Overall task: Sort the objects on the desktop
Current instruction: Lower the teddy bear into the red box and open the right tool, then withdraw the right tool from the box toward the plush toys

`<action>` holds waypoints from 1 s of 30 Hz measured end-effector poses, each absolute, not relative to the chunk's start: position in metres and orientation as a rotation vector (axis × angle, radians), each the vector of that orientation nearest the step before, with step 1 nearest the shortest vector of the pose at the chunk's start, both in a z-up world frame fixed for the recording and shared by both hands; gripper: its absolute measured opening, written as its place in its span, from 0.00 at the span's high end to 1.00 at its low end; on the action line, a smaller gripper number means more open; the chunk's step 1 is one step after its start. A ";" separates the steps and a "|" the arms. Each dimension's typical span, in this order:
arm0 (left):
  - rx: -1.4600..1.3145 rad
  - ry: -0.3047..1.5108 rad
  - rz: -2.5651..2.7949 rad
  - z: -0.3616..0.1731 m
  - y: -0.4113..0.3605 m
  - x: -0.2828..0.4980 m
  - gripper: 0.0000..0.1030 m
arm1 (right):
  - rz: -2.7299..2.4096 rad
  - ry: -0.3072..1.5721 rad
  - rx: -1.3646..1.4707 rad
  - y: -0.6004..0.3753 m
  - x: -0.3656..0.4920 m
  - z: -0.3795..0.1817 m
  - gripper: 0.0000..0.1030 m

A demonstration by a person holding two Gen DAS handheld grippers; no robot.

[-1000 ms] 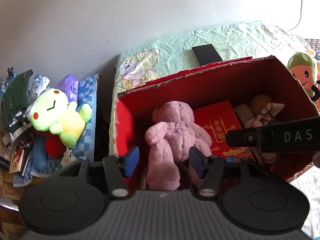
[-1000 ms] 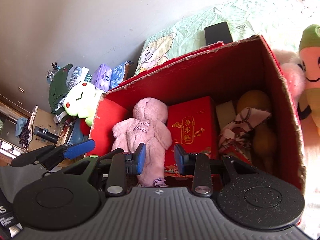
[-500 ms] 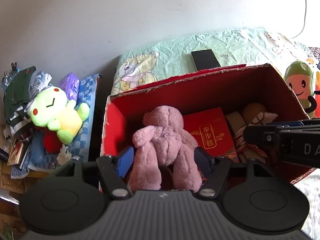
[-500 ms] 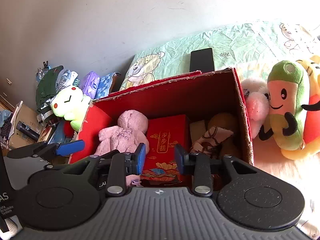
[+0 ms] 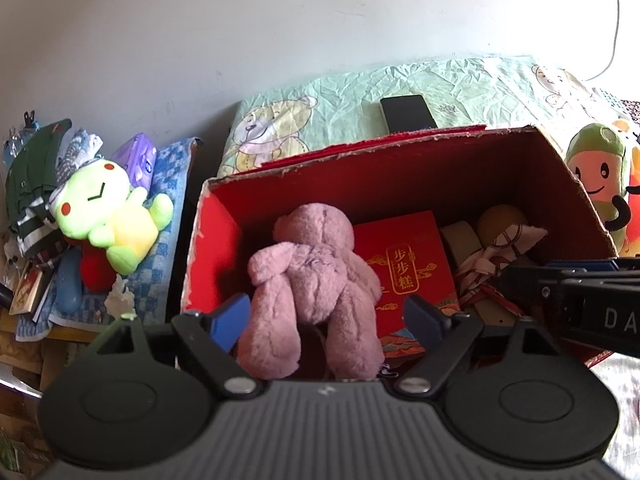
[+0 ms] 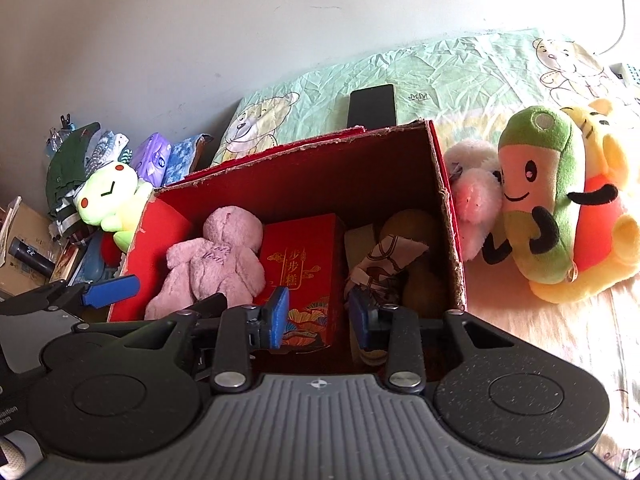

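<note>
On bear-print sheet (image 6: 460, 76): red box (image 6: 448, 216) by grey wall | left claw (image 5: 326, 322) wide | right claw (image 6: 320, 316) narrow, empty

The left gripper (image 5: 326, 320) hangs wide-jawed over the red box's (image 5: 400, 172) left end, the right gripper (image 6: 318, 316) narrower-jawed over its middle.

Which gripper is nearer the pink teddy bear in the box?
Left. The left gripper straddles the pink teddy bear's legs; the right gripper hangs beside it, over the red packet.
</note>
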State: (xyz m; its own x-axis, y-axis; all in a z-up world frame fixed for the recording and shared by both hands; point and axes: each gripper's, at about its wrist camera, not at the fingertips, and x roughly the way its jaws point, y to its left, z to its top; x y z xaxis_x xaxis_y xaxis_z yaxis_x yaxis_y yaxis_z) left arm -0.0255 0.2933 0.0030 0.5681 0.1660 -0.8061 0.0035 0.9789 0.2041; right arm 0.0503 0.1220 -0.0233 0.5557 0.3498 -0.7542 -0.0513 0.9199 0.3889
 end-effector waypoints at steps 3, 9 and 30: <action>0.187 0.967 0.096 0.001 0.292 -0.026 0.16 | 0.245 0.956 0.344 0.121 0.049 -0.023 0.65; 0.168 0.976 0.095 -0.002 0.290 -0.026 0.16 | 0.246 0.952 0.340 0.120 0.046 -0.022 0.65; 0.169 0.953 0.134 0.010 0.252 -0.026 0.18 | 0.322 0.889 0.430 0.070 0.039 -0.010 0.65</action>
